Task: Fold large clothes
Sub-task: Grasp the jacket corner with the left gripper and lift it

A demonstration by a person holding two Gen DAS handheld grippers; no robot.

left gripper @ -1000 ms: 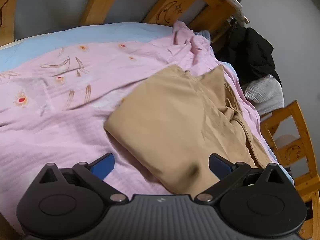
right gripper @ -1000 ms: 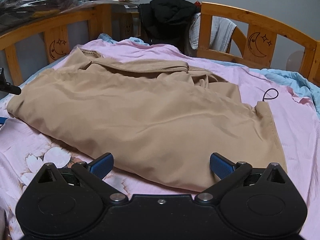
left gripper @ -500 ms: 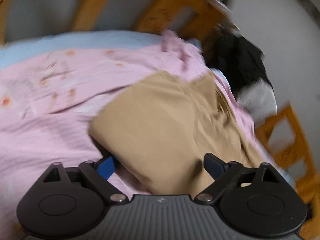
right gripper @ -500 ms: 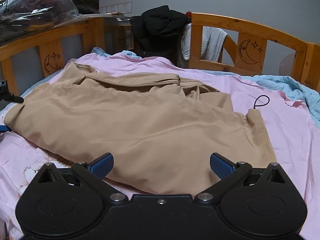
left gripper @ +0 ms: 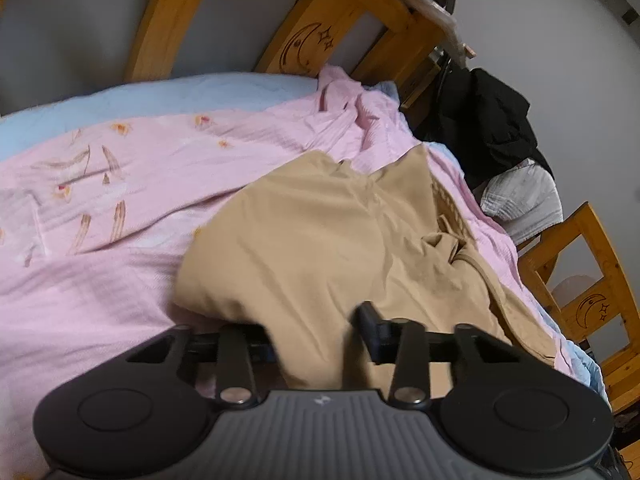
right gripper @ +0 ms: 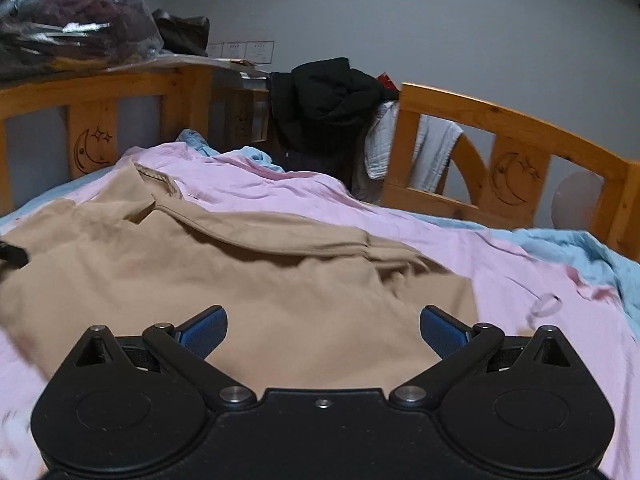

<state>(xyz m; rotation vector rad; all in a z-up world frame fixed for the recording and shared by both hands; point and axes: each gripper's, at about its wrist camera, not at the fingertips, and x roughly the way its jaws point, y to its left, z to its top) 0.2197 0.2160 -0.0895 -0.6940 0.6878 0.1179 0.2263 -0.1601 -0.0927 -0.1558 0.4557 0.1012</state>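
A fold of the tan garment (left gripper: 320, 240) is pinched by the left gripper (left gripper: 316, 340), jaws just closed; the right gripper (right gripper: 323, 332) is held spread above its hem, on the pink sheet (left gripper: 120, 208).

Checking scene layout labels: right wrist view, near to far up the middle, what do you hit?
right gripper → tan garment → pink sheet → black jacket on the bed rail → grey wall.

One tan garment (left gripper: 328, 240), two grippers (left (left gripper: 316, 340), right (right gripper: 323, 332)).
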